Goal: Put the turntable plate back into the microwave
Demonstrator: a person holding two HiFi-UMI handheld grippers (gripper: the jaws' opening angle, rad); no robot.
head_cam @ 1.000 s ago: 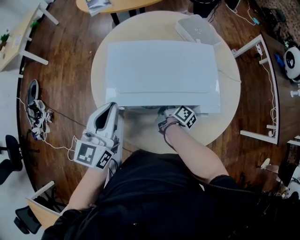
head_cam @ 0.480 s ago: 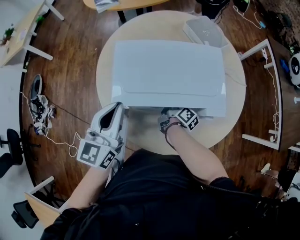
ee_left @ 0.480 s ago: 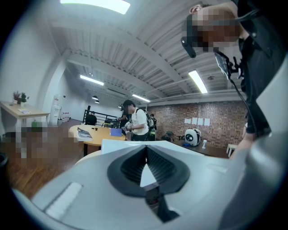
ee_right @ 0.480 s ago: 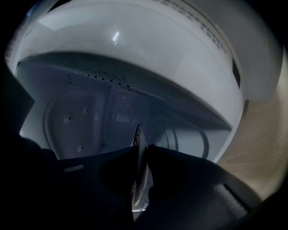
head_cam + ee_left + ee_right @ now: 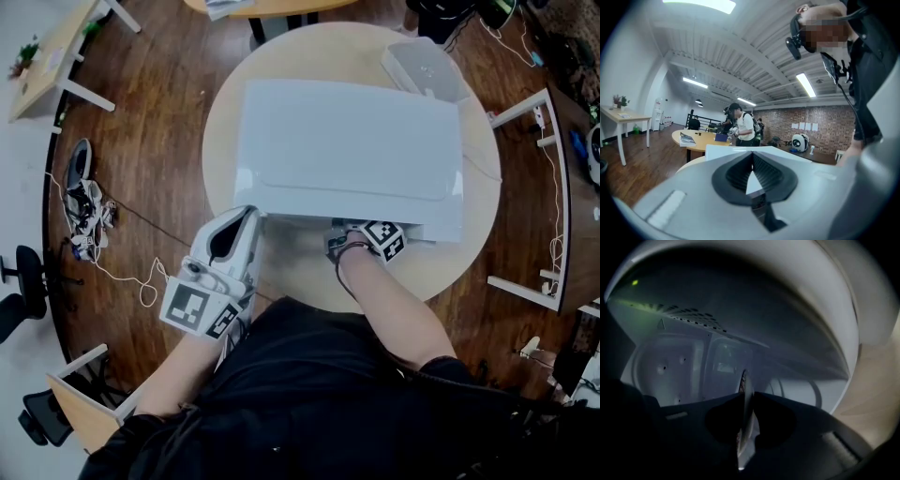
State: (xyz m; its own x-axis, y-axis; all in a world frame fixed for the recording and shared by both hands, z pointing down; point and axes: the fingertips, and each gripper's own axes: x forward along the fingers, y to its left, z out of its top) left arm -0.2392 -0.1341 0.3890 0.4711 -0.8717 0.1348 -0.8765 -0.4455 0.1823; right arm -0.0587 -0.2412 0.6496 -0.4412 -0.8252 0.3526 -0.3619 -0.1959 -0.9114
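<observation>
The plate [image 5: 742, 446] stands on edge, clamped between the jaws of the right gripper [image 5: 746, 397], in the open mouth of the white microwave [image 5: 352, 141] on the round counter [image 5: 300, 277]. The left gripper [image 5: 751, 158] hangs by the microwave's front left corner, its jaws together and empty.

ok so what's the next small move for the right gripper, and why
Probably ease the right gripper a little deeper and lower, keeping its grip. Its jaws are shut on the rim of the glass plate, inside the microwave cavity, but the plate doesn't look seated on the floor yet.
</observation>
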